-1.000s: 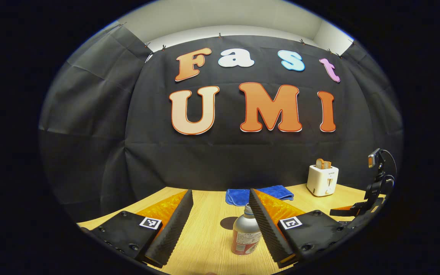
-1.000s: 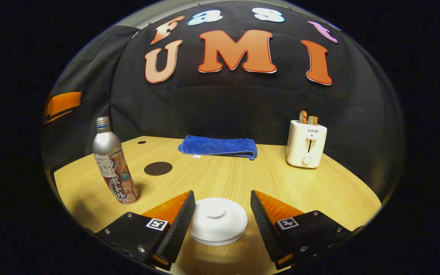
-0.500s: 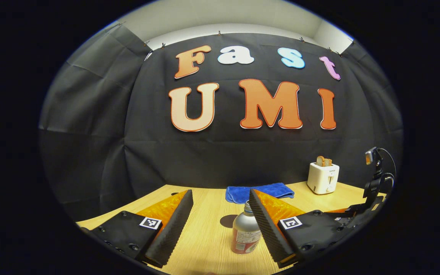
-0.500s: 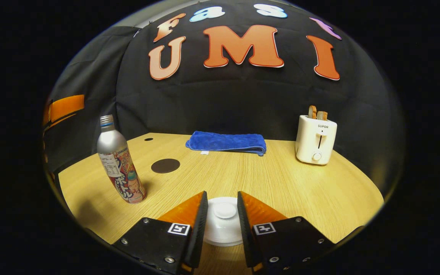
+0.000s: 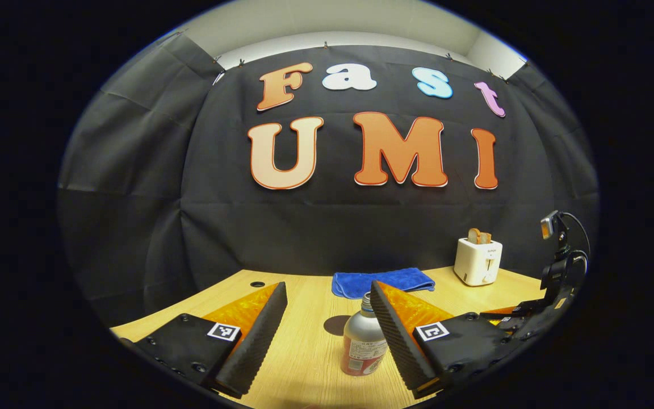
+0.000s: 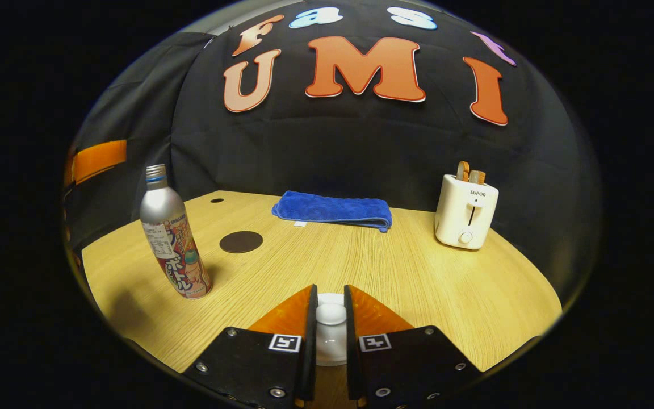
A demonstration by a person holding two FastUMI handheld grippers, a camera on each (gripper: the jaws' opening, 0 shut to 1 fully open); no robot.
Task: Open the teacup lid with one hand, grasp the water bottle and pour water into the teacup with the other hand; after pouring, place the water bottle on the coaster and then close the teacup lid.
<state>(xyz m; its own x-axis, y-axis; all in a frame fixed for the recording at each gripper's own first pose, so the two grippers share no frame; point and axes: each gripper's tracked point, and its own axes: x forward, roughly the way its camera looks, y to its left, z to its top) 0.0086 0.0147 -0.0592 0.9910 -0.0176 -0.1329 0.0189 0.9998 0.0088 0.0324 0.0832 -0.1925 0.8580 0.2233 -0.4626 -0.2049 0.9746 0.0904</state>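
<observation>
- Since a second ago, the jaws of the right gripper (image 6: 330, 341) have been brought together from wide apart; they are now clamped on the small knob of the white teacup lid (image 6: 330, 315), one finger pressed to each side of it.
- The lid is seen low in the right gripper view, on the near part of the wooden tabletop (image 6: 418, 278) (the cup beneath it is hidden by the fingers).
- In the left gripper view, the left gripper (image 5: 327, 335) is held with its jaws wide apart and nothing between them touched.
- The water bottle (image 5: 363, 345) stands upright on the tabletop ahead of those jaws, close to the right-hand finger, which partly covers it.
- In the right gripper view the same bottle is seen at the left, upright and uncapped.
- A dark round coaster (image 6: 240, 241) lies flat just behind the bottle, apart from it.
- A folded blue cloth (image 6: 332, 209) lies at the far edge of the tabletop.
- A white toaster (image 6: 465, 213) with bread in its slots stands to the right.
</observation>
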